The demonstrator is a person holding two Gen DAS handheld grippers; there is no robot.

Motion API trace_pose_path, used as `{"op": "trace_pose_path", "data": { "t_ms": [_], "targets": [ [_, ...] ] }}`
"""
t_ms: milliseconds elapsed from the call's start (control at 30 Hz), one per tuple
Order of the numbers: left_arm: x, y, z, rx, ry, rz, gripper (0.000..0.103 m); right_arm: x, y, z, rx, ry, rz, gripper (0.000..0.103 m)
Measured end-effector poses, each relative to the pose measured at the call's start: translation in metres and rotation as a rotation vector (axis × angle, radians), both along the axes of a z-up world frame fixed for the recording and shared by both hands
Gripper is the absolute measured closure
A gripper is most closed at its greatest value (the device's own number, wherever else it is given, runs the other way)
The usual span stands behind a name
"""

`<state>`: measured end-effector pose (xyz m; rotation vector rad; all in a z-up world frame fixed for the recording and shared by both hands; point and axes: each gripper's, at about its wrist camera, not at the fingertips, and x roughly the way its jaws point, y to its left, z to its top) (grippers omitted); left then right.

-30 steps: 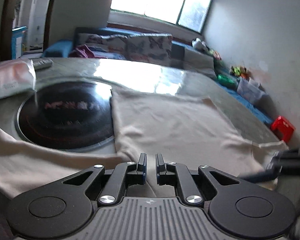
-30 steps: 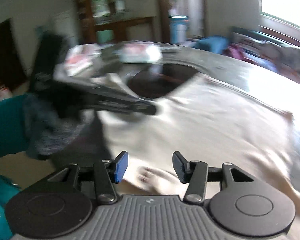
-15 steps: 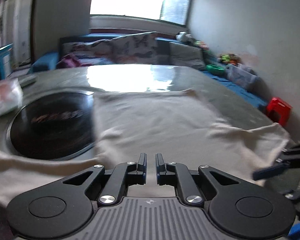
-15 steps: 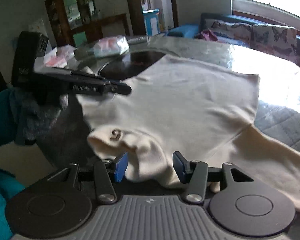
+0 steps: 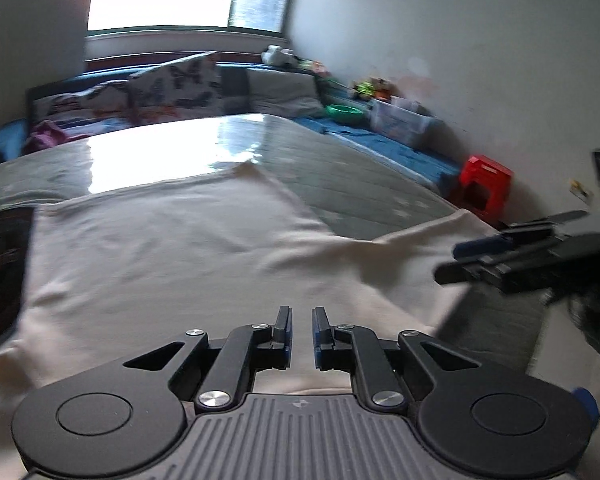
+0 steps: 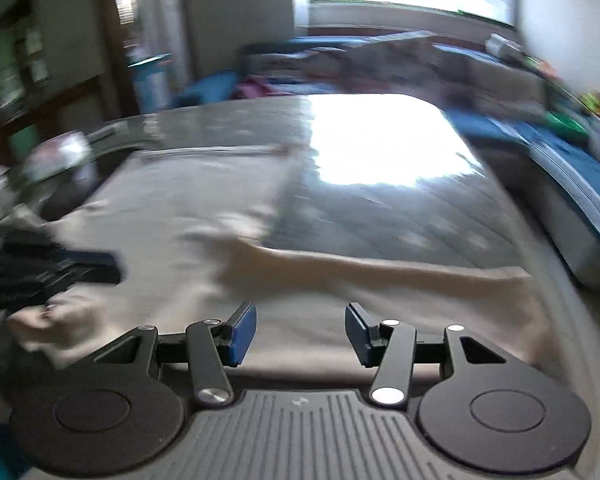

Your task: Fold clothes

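A cream long-sleeved top [image 5: 172,248] lies spread on a grey glossy table [image 5: 340,168]. My left gripper [image 5: 301,330] hovers low over the top's near edge with its jaws nearly closed and nothing between them. My right gripper [image 6: 300,330] is open and empty above the top's sleeve [image 6: 380,276], which stretches to the right. Each gripper shows in the other's view: the right one [image 5: 512,256] at the sleeve end, the left one [image 6: 52,268] at the left. The right wrist view is blurred.
A round black inset [image 5: 0,264] sits in the table at the left, partly under the top. A sofa with cushions [image 5: 172,84] stands behind the table under a bright window. A red stool [image 5: 484,188] and a clear plastic bin [image 5: 400,120] stand by the right wall.
Both cameras have swung to the right. The right gripper has moved from the collar area to over the sleeve, and stays open. The left jaws stay nearly closed.
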<state>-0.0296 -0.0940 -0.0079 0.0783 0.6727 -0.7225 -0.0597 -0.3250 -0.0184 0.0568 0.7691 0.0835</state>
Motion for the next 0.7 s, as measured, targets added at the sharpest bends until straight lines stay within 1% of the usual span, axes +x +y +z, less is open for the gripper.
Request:
{"op": "trace_pose_path", "data": {
  "t_ms": [167,300,367,567,633,700],
  "targets": [
    [-0.010,-0.024,-0.005,0.014,-0.002,-0.076,0.091,-0.001,-0.032,-0.016,-0.040,0.013,-0.102,0.053],
    [-0.017,-0.031,-0.009,0.030,0.001,-0.112,0.091,-0.004,-0.056,-0.018,-0.053,-0.001,-0.176,0.053],
    [-0.019,-0.033,-0.011,0.044,0.001,-0.117,0.091,-0.008,-0.067,-0.017,-0.049,-0.008,-0.224,0.053],
    [-0.019,-0.034,-0.011,0.049,0.002,-0.121,0.091,-0.026,-0.094,-0.018,-0.057,-0.014,-0.379,0.054],
    [-0.020,-0.034,-0.012,0.053,0.001,-0.123,0.090,-0.028,-0.098,-0.021,-0.062,-0.003,-0.406,0.055],
    [-0.020,-0.035,-0.011,0.056,-0.002,-0.124,0.090,-0.028,-0.100,-0.022,-0.051,-0.008,-0.402,0.060]
  ]
}}
